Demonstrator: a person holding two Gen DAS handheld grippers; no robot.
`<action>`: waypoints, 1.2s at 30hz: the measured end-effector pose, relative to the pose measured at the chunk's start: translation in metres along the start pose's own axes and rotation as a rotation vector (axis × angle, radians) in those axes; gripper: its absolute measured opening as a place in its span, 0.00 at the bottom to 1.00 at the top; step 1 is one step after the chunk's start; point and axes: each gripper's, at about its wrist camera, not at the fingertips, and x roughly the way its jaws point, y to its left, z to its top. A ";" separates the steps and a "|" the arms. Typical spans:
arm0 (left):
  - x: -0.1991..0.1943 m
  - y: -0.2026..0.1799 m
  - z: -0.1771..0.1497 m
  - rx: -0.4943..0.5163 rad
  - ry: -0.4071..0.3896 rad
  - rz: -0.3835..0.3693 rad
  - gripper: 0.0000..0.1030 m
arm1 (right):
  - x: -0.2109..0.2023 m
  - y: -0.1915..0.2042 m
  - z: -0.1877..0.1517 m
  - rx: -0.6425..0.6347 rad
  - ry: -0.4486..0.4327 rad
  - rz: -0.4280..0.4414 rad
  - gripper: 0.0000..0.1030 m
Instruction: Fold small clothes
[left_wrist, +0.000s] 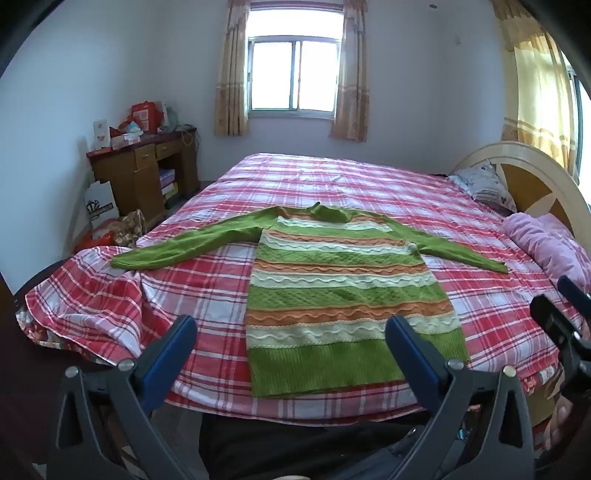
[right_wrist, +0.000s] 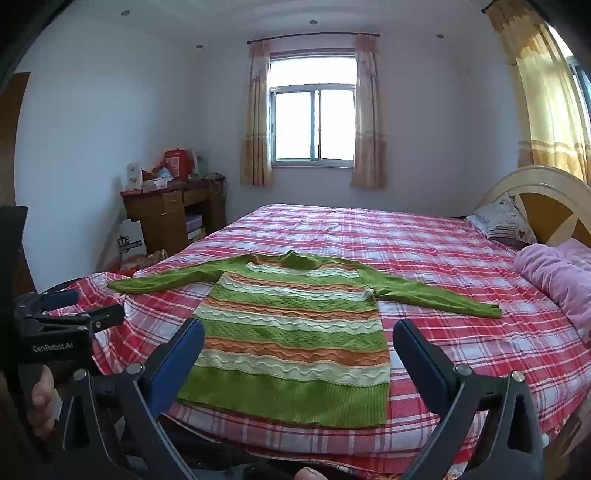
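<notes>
Sweater (left_wrist: 343, 291) hem lies just inside bed (left_wrist: 369, 177) edge, sleeves spread.

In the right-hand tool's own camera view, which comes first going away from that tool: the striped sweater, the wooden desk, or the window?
1. Sweater: spread flat on the bed, just ahead of the right tool.
2. Desk: left corner, beyond the bed.
3. Window: on the back wall, centre, behind the desk.
</notes>
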 end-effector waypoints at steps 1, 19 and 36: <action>0.000 -0.001 0.000 0.005 -0.001 0.005 1.00 | 0.000 -0.001 0.000 0.012 -0.006 0.002 0.99; 0.008 0.004 0.004 0.010 0.004 0.014 1.00 | 0.012 -0.004 -0.008 0.031 0.040 -0.005 0.99; 0.011 0.003 0.002 0.014 0.011 0.015 1.00 | 0.015 -0.007 -0.011 0.052 0.046 0.001 0.99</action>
